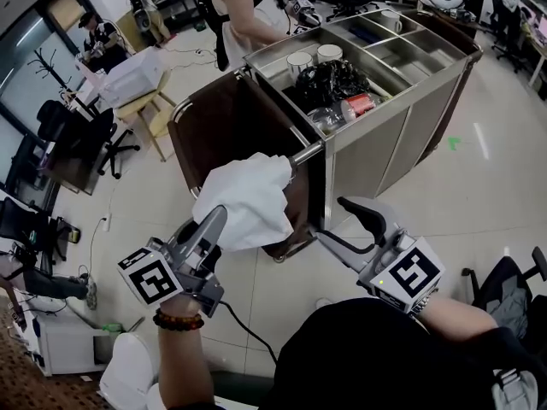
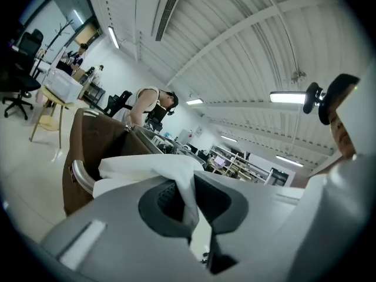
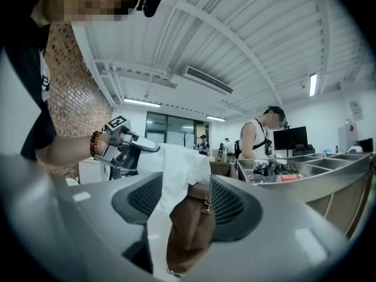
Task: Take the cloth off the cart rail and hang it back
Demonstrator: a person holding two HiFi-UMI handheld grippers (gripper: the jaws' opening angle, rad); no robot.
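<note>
My left gripper [image 1: 218,217] clamped tight on the crumpled white cloth [image 1: 252,193], cloth draped over the silver metal rail [image 1: 309,153] of the stainless steel cart [image 1: 376,135], my right gripper [image 1: 346,222] wide apart, holding nothing, just beside it

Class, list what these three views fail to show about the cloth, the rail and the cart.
Head view: the white cloth covers the rail beneath it, so whether it rests there is unclear.
Head view: the left gripper has its tips buried in the cloth.
Head view: the dark bundle in the cart's tray is too small to identify.
</note>
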